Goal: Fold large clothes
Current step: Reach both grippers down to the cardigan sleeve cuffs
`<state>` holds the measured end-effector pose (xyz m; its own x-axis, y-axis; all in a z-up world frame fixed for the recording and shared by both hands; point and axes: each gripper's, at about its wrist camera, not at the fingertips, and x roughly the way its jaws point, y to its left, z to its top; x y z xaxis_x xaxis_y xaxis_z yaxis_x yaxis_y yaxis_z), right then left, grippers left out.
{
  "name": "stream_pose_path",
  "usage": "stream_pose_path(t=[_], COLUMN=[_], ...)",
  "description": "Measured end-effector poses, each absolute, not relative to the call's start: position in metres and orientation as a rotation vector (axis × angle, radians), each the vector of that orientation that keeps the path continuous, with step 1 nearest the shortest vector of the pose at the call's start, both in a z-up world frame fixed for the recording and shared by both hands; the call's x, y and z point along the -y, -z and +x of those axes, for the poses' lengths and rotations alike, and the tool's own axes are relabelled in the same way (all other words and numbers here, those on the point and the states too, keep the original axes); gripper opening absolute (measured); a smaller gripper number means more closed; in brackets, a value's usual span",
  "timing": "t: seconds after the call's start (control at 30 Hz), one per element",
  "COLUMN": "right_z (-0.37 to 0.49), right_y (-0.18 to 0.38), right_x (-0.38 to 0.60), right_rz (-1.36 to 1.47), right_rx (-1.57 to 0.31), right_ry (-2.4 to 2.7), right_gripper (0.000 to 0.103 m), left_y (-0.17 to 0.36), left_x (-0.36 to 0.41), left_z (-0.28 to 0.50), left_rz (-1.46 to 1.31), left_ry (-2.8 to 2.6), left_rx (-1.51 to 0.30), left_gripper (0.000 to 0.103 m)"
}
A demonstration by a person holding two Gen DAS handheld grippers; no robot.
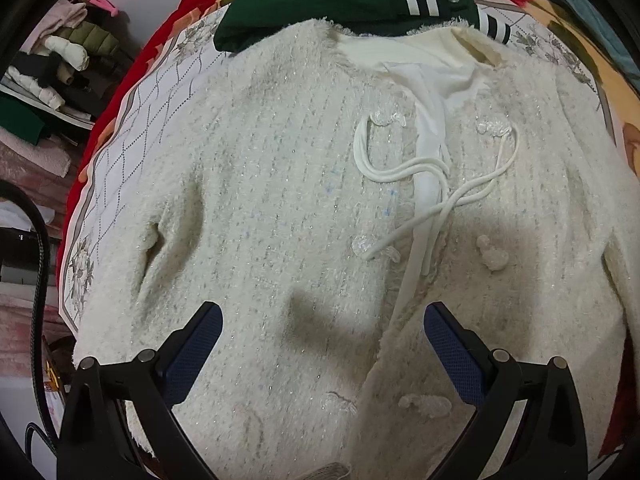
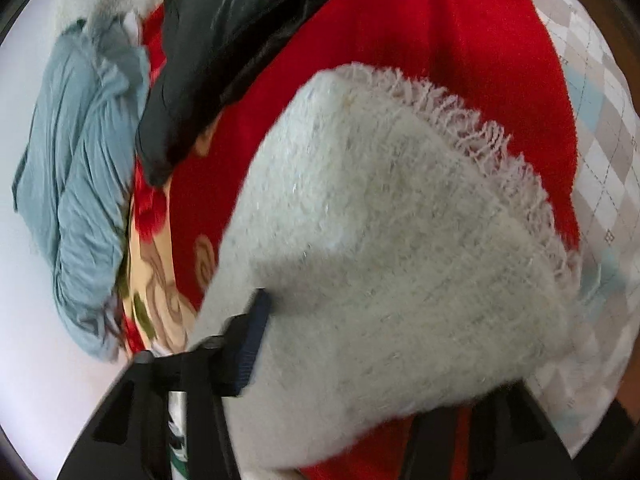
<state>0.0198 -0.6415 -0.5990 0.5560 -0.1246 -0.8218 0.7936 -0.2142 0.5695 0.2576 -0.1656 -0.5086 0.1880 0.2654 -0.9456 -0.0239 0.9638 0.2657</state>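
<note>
White sleeve (image 2: 400,248) hides the right claw's (image 2: 360,360) far finger; the view is motion-blurred

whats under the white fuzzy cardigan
The cardigan lies on a white quilted sheet with grey flower prints, which shows past its left edge. A dark green garment lies beyond its collar. Whatever is directly beneath its body is covered.
</note>
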Motion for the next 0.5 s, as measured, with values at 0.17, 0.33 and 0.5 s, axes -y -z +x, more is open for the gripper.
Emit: stream_pose_path(t=[0.17, 0.33, 0.5], right_z=[0.047, 0.075, 0.138], right_y=[0.563, 0.481, 0.406], right_x=[0.643, 0.626, 0.572], right_rz=[1.395, 1.195, 0.982], right_rx=[-0.621, -0.622, -0.674], right_ry=[0.945, 0.832, 0.638], right_gripper=[0.008, 0.008, 0.008], left_y=[0.509, 0.497, 0.480], left_x=[0.155, 0.133, 0.098], left_z=[0.257, 0.254, 0.246], left_rz=[0.206, 0.159, 0.084], left_ry=[-0.225, -0.264, -0.341], left_rx=[-1.348, -1.338, -1.328], left_gripper=[0.103, 0.103, 0.103])
